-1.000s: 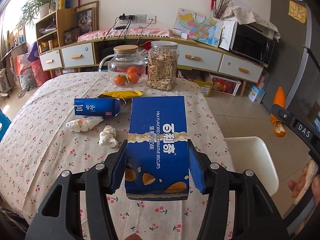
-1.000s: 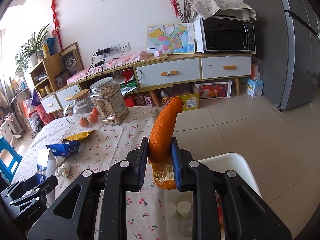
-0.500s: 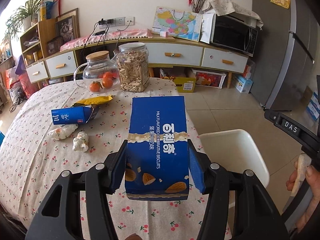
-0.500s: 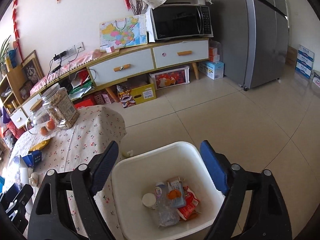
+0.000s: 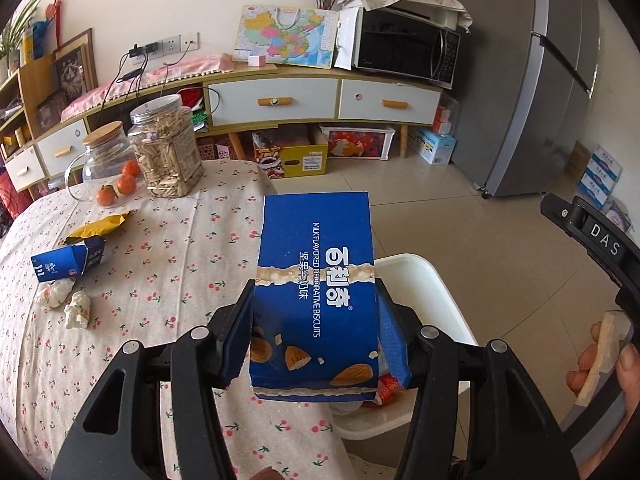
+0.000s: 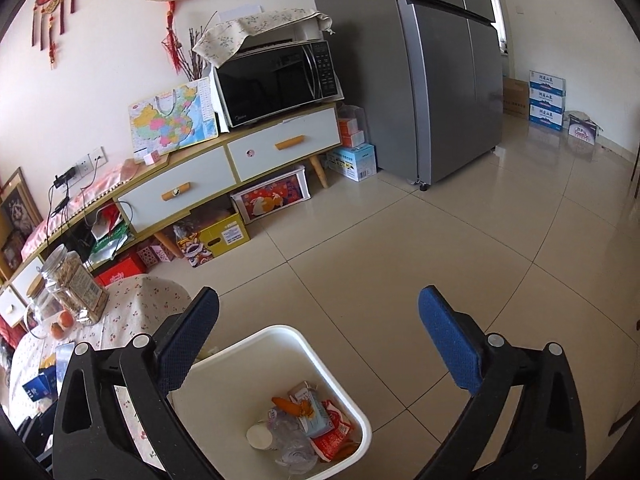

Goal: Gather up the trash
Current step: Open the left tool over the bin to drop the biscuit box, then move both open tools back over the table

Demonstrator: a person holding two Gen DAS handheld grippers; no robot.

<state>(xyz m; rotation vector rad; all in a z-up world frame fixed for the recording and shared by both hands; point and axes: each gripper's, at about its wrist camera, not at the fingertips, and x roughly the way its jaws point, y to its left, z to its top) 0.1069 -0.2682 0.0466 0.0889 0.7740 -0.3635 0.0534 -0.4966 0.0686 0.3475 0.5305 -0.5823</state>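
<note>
My left gripper (image 5: 316, 332) is shut on a blue biscuit box (image 5: 316, 280) and holds it over the table's right edge, partly above the white trash bin (image 5: 436, 280). My right gripper (image 6: 316, 340) is open and empty above the same bin (image 6: 288, 344), which holds an orange wrapper (image 6: 286, 405), a cup, a plastic bottle and snack packets. On the table lie a small blue carton (image 5: 66, 264), a yellow wrapper (image 5: 102, 226) and two crumpled white tissues (image 5: 66, 300).
The table with cherry-print cloth (image 5: 160, 272) also holds a glass jar of seeds (image 5: 168, 152) and a glass teapot with oranges (image 5: 108, 164). A sideboard with a microwave (image 6: 276, 80) and a fridge (image 6: 432, 72) stand behind. Boxes sit on the tiled floor.
My right gripper opened and dropped the orange wrapper into the bin. My left gripper carried the biscuit box to the right, toward the bin.
</note>
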